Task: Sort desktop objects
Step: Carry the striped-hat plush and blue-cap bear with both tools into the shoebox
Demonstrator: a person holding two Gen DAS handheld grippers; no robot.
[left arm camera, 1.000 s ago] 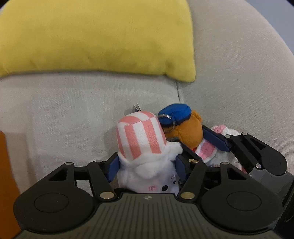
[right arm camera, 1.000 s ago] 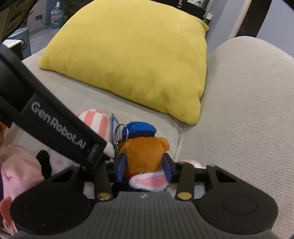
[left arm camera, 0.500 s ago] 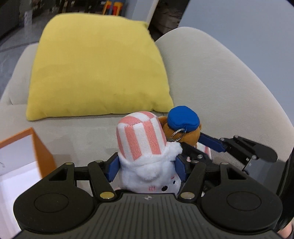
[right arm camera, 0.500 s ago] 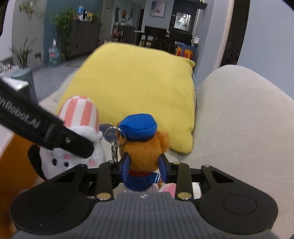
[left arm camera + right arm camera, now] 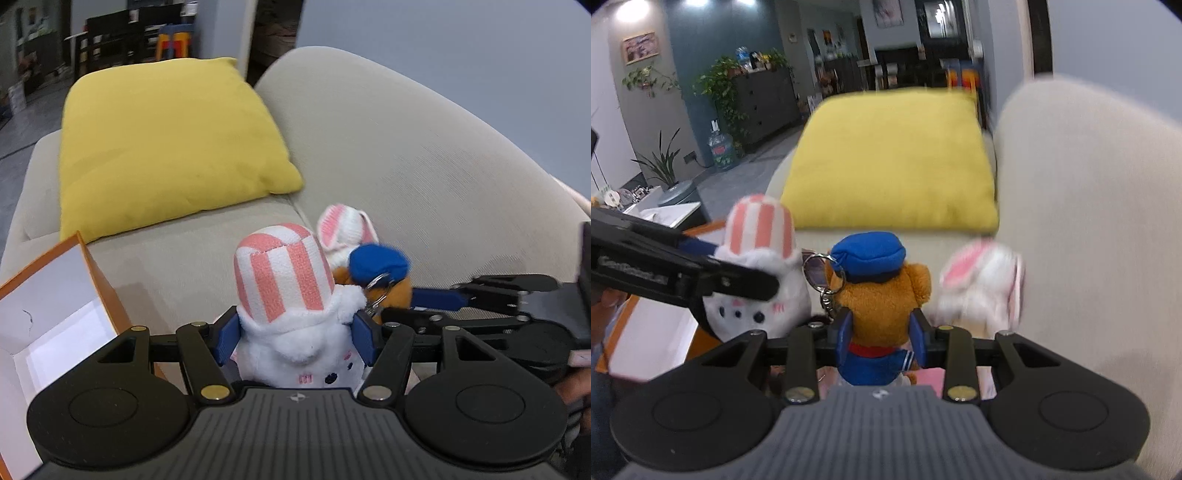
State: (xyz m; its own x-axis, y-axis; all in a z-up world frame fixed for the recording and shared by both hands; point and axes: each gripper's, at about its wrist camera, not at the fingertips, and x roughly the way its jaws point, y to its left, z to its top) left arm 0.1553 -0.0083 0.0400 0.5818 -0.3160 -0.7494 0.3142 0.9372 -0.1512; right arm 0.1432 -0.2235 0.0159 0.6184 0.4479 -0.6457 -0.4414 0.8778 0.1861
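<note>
Clamped in the left tool: a white plush doll with a pink-and-white striped fabric hat, fluffy body squeezed between the blue pads, raised over the sofa seat. Clamped in the right tool: a brown fuzzy plush bear in a blue cap and sailor collar, metal key ring dangling at its ear, right beside the doll. Lying on the beige woven-fabric sofa just beyond: a white plush rabbit with pink ears. At left, an open orange cardboard box with white lining. Farther back, a soft yellow square cushion. Faint, blurred lettering on the left tool's arm, unreadable.
</note>
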